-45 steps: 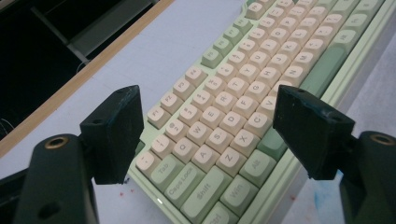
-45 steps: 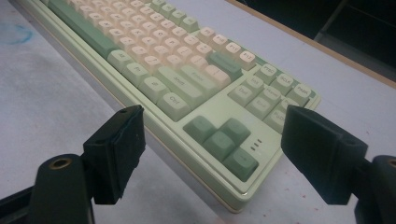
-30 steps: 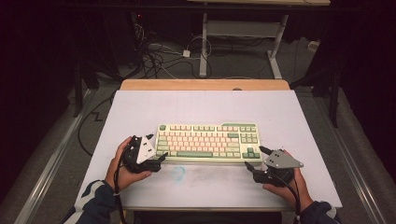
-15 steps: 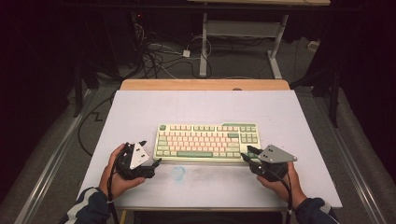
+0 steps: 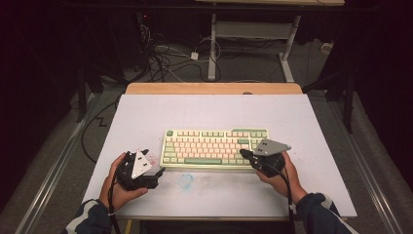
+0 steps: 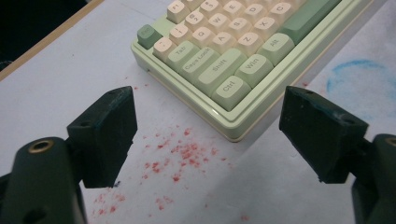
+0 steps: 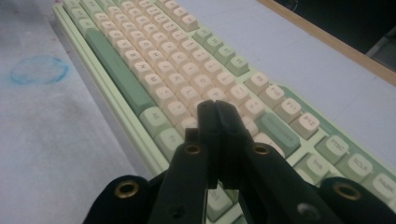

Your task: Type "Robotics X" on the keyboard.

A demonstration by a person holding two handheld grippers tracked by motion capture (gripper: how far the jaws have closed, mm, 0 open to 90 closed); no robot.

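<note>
You have one green-and-cream keyboard (image 5: pixel 214 147) mid-table (image 5: pixel 146 117). Your left gripper (image 6: pixel 205 135) is spread wide, empty, off its left corner; your right gripper (image 7: pixel 216 109) is pressed together over the right-hand keys.

keyboard (image 5: pixel 214 147) lies on table (image 5: pixel 311 122), between left gripper (image 5: pixel 157 173) and right gripper (image 5: pixel 246 155).

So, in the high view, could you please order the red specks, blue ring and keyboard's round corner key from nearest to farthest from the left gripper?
1. Red specks, just beyond its tips.
2. Blue ring, to its right.
3. Round corner key, at the keyboard's far-left corner.

Measured from the left gripper.
</note>
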